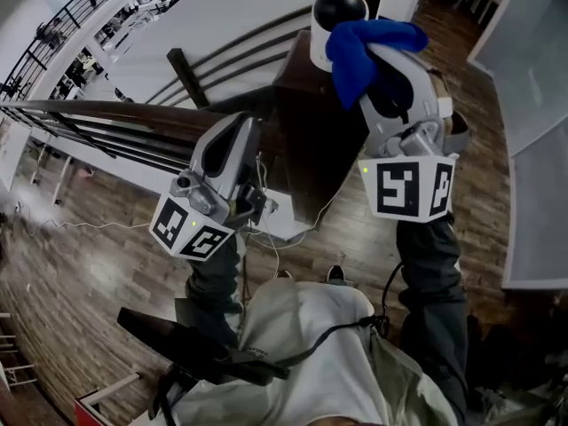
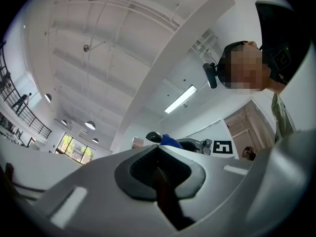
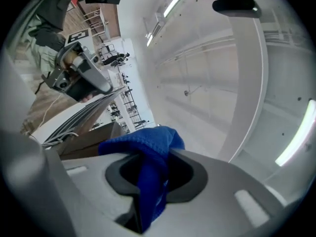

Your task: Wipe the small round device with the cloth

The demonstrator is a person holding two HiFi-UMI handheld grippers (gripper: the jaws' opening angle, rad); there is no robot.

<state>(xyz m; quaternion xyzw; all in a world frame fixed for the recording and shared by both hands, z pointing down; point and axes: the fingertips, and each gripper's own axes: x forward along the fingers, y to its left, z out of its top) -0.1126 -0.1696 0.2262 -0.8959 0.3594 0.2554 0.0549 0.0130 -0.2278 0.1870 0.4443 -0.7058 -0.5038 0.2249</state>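
The small round device [image 1: 337,11], a white body with a black dome, stands on top of a dark brown post [image 1: 306,122]. My right gripper [image 1: 380,56] is shut on a blue cloth [image 1: 366,43], which lies bunched against the device's right side. In the right gripper view the blue cloth [image 3: 148,157] hangs out from between the jaws. My left gripper [image 1: 241,127] is lower and to the left of the post, shut, with nothing in it. The left gripper view shows the device's dome [image 2: 153,137] and the cloth [image 2: 170,141] just past the jaw tips.
A dark handrail with metal rails [image 1: 106,114] runs leftward from the post. Beyond it is a drop to a lower floor. Thin white cables [image 1: 266,229] hang by the post. The wooden floor [image 1: 80,264] spreads below, and a white wall panel [image 1: 532,105] stands at the right.
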